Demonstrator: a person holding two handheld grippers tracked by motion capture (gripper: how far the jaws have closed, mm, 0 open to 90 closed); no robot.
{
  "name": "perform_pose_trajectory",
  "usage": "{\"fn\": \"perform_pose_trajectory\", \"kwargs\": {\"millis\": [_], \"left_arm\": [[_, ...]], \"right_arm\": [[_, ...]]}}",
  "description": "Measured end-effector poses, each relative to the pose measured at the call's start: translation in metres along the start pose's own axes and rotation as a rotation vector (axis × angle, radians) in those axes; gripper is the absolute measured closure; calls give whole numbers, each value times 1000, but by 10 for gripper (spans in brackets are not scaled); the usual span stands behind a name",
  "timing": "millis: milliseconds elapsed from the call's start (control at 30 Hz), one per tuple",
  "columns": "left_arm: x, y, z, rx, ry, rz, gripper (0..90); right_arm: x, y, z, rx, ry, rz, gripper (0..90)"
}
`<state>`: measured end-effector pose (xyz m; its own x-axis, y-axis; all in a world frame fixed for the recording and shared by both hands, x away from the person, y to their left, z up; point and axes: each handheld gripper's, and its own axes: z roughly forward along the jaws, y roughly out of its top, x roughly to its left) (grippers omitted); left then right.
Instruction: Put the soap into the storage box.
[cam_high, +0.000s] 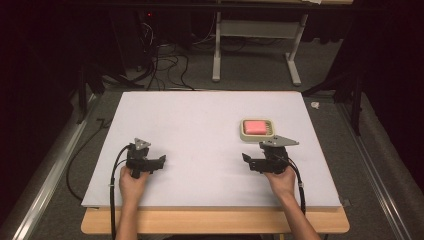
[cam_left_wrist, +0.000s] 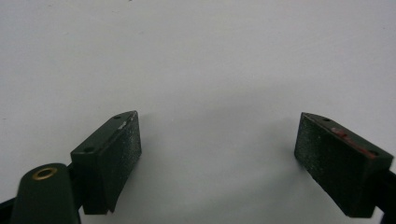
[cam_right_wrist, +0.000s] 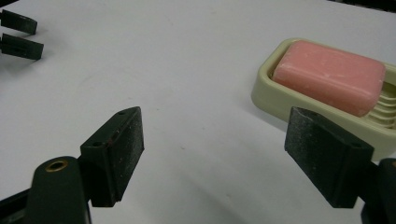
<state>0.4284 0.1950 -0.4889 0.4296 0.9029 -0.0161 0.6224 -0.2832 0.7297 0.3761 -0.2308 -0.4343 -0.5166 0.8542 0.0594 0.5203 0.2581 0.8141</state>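
Pink soap bar (cam_high: 255, 126) lies in a cream soap dish (cam_high: 244, 131) on the white table (cam_high: 200, 125), right of centre. Right gripper (cam_high: 248, 160) sits just near of the dish, jaws wide, nothing between them. Left gripper (cam_high: 161, 161) rests well apart at the table's left, jaws wide over bare surface.

No readable writing, labels, brand names, numbers or signs appear anywhere, neither on the table, the soap, its dish, nor the tools.
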Motion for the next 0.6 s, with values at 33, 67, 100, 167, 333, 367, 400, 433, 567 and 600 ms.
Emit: {"fn": "perform_pose_trajectory", "kwargs": {"millis": [33,67,100,167,333,367,400,433,567,600], "left_arm": [[0,0,0,0,0,0,151],[0,0,0,0,0,0,151],[0,0,0,0,0,0,151],[0,0,0,0,0,0,151],[0,0,0,0,0,0,151],[0,0,0,0,0,0,151],[0,0,0,0,0,0,151],[0,0,0,0,0,0,151],[0,0,0,1,0,0,151],[0,0,0,0,0,0,151]], "right_arm": [[0,0,0,0,0,0,206],[1,-1,1,3,0,1,206],[1,-1,3,5,1,-3,208],[2,-3,5,14,4,-3,209],[3,-7,12,31,-2,-2,213],[3,-8,13,37,-5,-3,213],[3,-9,15,43,-6,-4,213],[3,-10,18,54,-17,-16,215],[4,-13,22,70,-27,-20,215],[3,-14,24,76,-33,-25,215]]}}
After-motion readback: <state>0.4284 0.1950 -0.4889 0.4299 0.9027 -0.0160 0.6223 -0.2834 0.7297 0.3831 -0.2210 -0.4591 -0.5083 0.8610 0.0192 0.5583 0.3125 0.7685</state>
